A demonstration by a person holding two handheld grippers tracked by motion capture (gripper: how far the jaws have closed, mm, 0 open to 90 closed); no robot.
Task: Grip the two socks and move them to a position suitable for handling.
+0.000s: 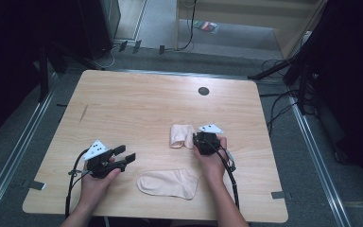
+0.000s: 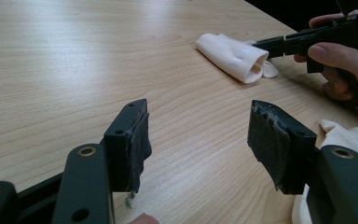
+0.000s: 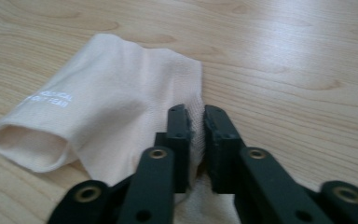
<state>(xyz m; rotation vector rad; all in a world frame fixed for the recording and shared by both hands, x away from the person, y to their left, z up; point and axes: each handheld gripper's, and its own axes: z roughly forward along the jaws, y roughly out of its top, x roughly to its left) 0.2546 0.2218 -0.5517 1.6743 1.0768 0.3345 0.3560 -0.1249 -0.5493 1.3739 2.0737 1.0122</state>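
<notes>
desk (image 1: 137, 101): light wood, rounded corners
hole (image 1: 203, 91): dark, round, near the desk's far edge
floor (image 1: 170, 59): grey, all around the desk
cables (image 1: 279, 101): black, on the floor right of the desk
packet (image 1: 206, 26): small, colourful, on the far floor

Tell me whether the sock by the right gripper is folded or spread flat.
Folded: the sock lies doubled over, open cuff showing, the right gripper pinching its edge.
</notes>
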